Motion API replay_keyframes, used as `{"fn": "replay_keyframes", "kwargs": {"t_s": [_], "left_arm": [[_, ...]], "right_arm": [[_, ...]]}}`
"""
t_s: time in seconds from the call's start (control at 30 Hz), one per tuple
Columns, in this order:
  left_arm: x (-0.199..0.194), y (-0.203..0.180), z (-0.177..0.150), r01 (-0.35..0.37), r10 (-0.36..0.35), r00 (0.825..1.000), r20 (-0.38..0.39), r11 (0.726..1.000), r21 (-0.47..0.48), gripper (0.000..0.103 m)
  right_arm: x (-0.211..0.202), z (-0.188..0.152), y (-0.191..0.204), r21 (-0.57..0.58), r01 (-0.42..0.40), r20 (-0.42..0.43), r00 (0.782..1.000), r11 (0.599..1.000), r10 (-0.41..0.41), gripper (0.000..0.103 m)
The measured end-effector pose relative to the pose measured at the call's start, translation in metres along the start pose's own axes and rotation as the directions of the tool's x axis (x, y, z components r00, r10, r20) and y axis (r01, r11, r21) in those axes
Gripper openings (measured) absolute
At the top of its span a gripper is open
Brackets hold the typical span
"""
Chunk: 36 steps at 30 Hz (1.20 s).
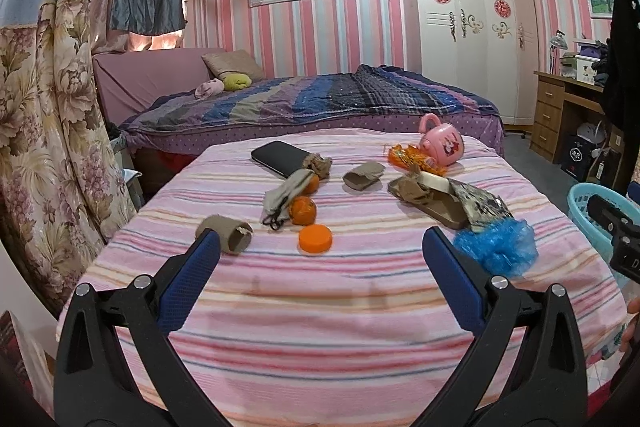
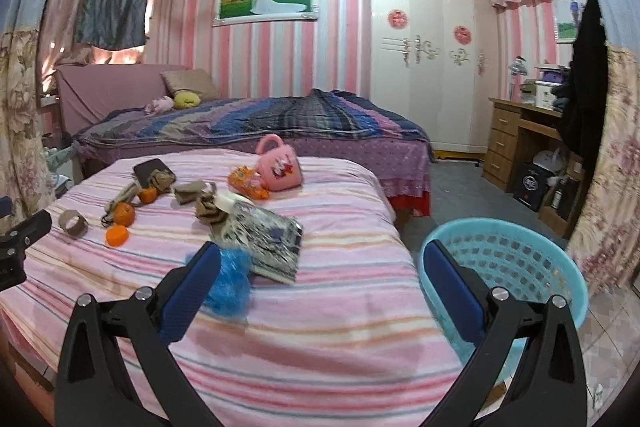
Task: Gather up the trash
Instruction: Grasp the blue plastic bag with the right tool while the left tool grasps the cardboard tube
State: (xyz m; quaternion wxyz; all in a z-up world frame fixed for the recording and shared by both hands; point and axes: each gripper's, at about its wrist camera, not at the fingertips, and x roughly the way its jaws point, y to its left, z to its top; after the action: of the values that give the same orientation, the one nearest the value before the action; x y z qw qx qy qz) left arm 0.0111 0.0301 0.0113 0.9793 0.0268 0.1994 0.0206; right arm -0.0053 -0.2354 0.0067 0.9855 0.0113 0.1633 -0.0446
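Observation:
Litter lies on a pink striped bedspread [image 1: 320, 307]: a cardboard roll [image 1: 230, 233], an orange cap [image 1: 315, 238], two tangerines [image 1: 303, 209], crumpled brown paper [image 1: 364, 176], an orange wrapper [image 1: 416, 158] and a crumpled blue plastic bag [image 1: 498, 247]. My left gripper [image 1: 322, 239] hovers open over the near bedspread, short of the cap, holding nothing. My right gripper [image 2: 322, 251] is open too, its left finger just in front of the blue bag [image 2: 230, 281]. A light-blue mesh basket [image 2: 516, 263] stands on the floor at the bed's right side, behind the right finger.
A black phone [image 1: 282, 157], a pink toy teapot [image 1: 442, 143], a grey pouch [image 1: 286, 195] and a patterned booklet [image 2: 268, 239] on a flat box also lie on the bedspread. Beyond is a second bed [image 1: 320, 99], a white wardrobe [image 1: 464, 23], a wooden desk [image 2: 516, 139] at the right and floral curtains [image 1: 48, 127] on the left.

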Motion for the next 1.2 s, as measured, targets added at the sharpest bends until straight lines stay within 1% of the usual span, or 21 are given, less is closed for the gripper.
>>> {"fn": "replay_keyframes", "kwargs": {"t_s": [0.07,0.2,0.3,0.37,0.47,0.53,0.67,0.73,0.8,0.93,1.0,1.03,1.07,1.1,1.13,1.17,1.2], "left_arm": [[0.004,0.004,0.007,0.003,-0.003,1.000,0.001,1.000,-0.007,0.098],[0.018,0.016,0.024,-0.020,0.020,1.000,0.017,1.000,-0.007,0.098],[0.031,0.026,0.029,-0.024,0.025,1.000,0.009,1.000,-0.013,0.098],[0.039,0.030,0.026,-0.032,0.032,0.999,-0.001,0.999,-0.012,0.098],[0.053,0.044,0.010,-0.029,0.027,0.998,-0.050,0.999,-0.030,0.098],[0.062,0.055,0.001,-0.017,0.012,0.995,-0.102,0.998,-0.053,0.098],[0.064,0.068,-0.005,-0.019,0.009,0.992,-0.122,0.996,-0.085,0.098],[0.065,0.069,-0.007,-0.026,0.016,0.992,-0.129,0.997,-0.075,0.098],[0.068,0.070,-0.009,-0.052,0.043,0.990,-0.135,0.997,-0.063,0.098],[0.074,0.073,-0.009,-0.067,0.056,0.987,-0.152,0.995,-0.072,0.098],[0.076,0.074,-0.008,-0.070,0.058,0.986,-0.154,0.995,-0.075,0.098],[0.077,0.075,-0.007,-0.073,0.061,0.986,-0.155,0.995,-0.072,0.098],[0.078,0.075,-0.007,-0.076,0.064,0.986,-0.156,0.995,-0.070,0.098],[0.079,0.076,-0.007,-0.077,0.065,0.985,-0.160,0.995,-0.071,0.098],[0.080,0.077,-0.006,-0.076,0.063,0.985,-0.162,0.994,-0.074,0.098],[0.082,0.079,-0.006,-0.076,0.062,0.984,-0.165,0.994,-0.078,0.098],[0.083,0.080,-0.006,-0.078,0.064,0.984,-0.169,0.994,-0.081,0.098]], "right_arm": [[0.006,0.009,0.003,-0.009,-0.018,-0.004,1.000,1.000,0.018,0.099],[0.024,0.025,0.010,-0.005,-0.067,-0.041,0.997,0.998,0.067,0.099],[0.038,0.028,0.015,-0.004,-0.055,-0.073,0.996,0.998,0.055,0.099],[0.052,0.022,0.021,-0.008,-0.044,-0.123,0.991,0.999,0.043,0.099],[0.060,0.009,0.026,-0.035,-0.051,-0.138,0.989,0.998,0.046,0.099],[0.064,0.003,0.031,-0.051,-0.056,-0.157,0.987,0.997,0.047,0.099],[0.064,-0.001,0.043,-0.074,-0.091,-0.164,0.983,0.993,0.078,0.099],[0.065,-0.006,0.051,-0.085,-0.116,-0.182,0.978,0.990,0.099,0.099],[0.071,-0.011,0.060,-0.087,-0.142,-0.216,0.969,0.986,0.120,0.099],[0.085,-0.023,0.077,-0.132,-0.149,-0.263,0.958,0.980,0.110,0.098],[0.094,-0.026,0.081,-0.140,-0.167,-0.290,0.950,0.976,0.121,0.091],[0.097,-0.026,0.084,-0.143,-0.173,-0.301,0.946,0.975,0.124,0.079],[0.101,-0.026,0.086,-0.146,-0.181,-0.312,0.941,0.973,0.128,0.066],[0.105,-0.025,0.089,-0.146,-0.199,-0.324,0.935,0.969,0.143,0.059],[0.108,-0.025,0.091,-0.145,-0.217,-0.330,0.930,0.965,0.160,0.051],[0.108,-0.024,0.093,-0.145,-0.231,-0.332,0.927,0.962,0.173,0.046],[0.107,-0.021,0.097,-0.153,-0.257,-0.328,0.924,0.954,0.196,0.043]]}}
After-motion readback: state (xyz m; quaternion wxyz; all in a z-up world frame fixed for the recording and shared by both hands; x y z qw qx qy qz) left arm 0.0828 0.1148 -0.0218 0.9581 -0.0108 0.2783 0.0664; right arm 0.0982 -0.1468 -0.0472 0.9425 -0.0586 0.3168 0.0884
